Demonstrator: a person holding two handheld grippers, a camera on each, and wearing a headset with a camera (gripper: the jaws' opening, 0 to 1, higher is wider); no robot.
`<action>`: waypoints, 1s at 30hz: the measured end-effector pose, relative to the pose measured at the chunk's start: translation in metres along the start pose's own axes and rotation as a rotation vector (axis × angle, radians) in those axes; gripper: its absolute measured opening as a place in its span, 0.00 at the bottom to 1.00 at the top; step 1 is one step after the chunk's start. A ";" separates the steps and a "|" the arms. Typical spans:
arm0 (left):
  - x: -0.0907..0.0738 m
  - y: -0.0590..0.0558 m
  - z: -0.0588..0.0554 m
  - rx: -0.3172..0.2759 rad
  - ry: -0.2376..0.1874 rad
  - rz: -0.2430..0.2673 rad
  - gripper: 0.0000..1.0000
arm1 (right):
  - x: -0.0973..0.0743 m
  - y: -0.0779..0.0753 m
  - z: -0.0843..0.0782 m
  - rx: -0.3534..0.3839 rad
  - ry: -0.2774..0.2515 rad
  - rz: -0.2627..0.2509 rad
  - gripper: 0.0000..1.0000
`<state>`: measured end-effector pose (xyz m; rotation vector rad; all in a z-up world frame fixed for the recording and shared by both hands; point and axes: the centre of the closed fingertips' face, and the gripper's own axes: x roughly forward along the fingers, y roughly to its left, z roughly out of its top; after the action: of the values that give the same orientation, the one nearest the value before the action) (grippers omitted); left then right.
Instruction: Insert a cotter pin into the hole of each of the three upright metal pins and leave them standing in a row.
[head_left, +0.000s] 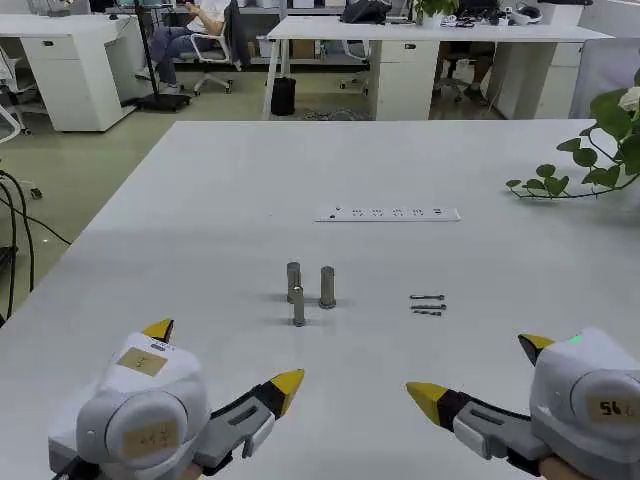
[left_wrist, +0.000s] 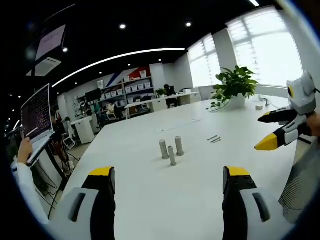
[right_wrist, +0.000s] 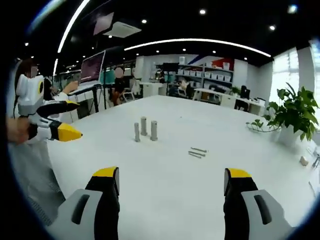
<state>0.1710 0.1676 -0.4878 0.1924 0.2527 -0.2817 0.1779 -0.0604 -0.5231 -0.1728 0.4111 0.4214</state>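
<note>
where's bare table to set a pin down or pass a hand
Bare: table from left gripper and right gripper to the metal pins, also left of them. Narrower gap: metal pins to cotter pins. Crowded: within the pin cluster.

A white power strip (head_left: 388, 213) is seen lying flat on the pale counter (head_left: 200, 180), toward its far side. A leafy plant (head_left: 600, 150) is seen at the counter's right edge. Beyond, white desks (head_left: 420, 40) are ranged, and a person (head_left: 190, 30) is seated at the far left. An open laptop (left_wrist: 36, 115) is held up in the left gripper view.
</note>
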 end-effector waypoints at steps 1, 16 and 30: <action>0.000 0.000 0.000 -0.001 0.001 0.000 0.90 | 0.000 0.000 0.000 -0.001 0.000 0.000 0.84; 0.000 0.003 -0.002 -0.010 0.013 0.009 0.87 | 0.000 0.001 -0.002 0.003 0.012 -0.002 0.86; 0.001 0.002 -0.001 0.004 0.009 0.006 0.86 | -0.001 0.003 0.006 -0.013 -0.027 0.009 0.85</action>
<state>0.1720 0.1697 -0.4885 0.1980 0.2604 -0.2752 0.1775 -0.0565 -0.5179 -0.1777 0.3830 0.4347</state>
